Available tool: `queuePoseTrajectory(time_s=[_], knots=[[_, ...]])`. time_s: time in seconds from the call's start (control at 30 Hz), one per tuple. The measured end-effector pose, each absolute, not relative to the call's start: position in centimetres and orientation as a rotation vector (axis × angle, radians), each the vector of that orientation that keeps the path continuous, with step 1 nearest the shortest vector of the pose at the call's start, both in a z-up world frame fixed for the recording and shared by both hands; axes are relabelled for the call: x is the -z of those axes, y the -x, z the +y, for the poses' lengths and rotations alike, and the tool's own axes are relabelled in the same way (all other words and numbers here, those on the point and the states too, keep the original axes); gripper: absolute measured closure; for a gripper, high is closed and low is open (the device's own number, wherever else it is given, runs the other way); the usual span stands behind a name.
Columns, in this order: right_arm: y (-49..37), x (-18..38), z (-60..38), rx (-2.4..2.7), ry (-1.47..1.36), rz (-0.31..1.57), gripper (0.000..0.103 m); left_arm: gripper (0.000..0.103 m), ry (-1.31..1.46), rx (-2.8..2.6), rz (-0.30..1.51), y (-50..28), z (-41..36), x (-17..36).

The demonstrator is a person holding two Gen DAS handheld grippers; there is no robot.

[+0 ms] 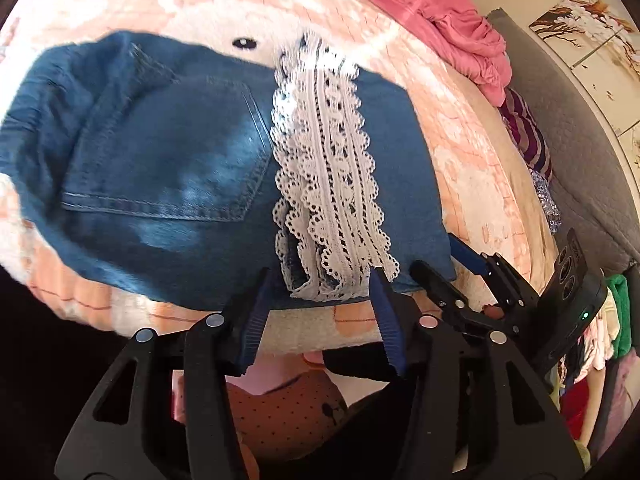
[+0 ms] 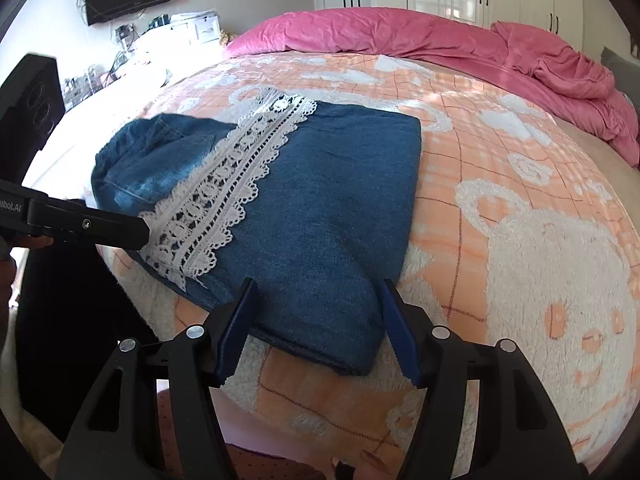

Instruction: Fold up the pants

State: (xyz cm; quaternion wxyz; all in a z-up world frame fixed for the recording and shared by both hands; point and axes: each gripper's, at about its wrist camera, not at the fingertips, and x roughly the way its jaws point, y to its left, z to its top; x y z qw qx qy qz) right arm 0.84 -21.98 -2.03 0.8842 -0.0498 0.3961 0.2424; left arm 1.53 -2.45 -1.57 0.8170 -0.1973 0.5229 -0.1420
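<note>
Pants [image 2: 304, 208] folded, just beyond right gripper [image 2: 316, 328]

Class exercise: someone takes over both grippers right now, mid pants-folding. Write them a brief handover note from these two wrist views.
Left gripper: open, empty, at the near edge of the denim pants by the white lace trim.
Right gripper: open, empty, straddling the pants' near corner.
The pants lie folded into a compact rectangle on the peach bear-print blanket, lace band running across the top.
Done: the folds appear made.
Left: probably only a check for neatness, then withdraw.
</note>
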Motion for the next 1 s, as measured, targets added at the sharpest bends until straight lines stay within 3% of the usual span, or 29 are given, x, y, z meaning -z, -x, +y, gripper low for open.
queuePoseTrajectory(time_s=[0.03, 0.27, 0.47, 1.0], knots=[[-0.7, 1.6, -22.2, -0.504, 0.08, 0.818, 0.034, 0.06, 0.411, 0.298, 1.104, -1.3, -2.2, 1.2], [0.5, -2.1, -23.4, -0.475, -0.042, 0.741, 0.022, 0.042, 0.272, 0.213, 0.979, 0.3, -1.5, -1.9], [1.0, -4.2, -23.0, -0.442, -0.049, 0.714, 0.011, 0.033, 0.203, 0.17, 0.896, 1.3, -0.3, -3.4], [-0.6, -7.5, -16.9, -0.438, 0.071, 0.696, 0.006, 0.009, 0.237, 0.032, 0.844, 2.2, 6.4, -3.1]])
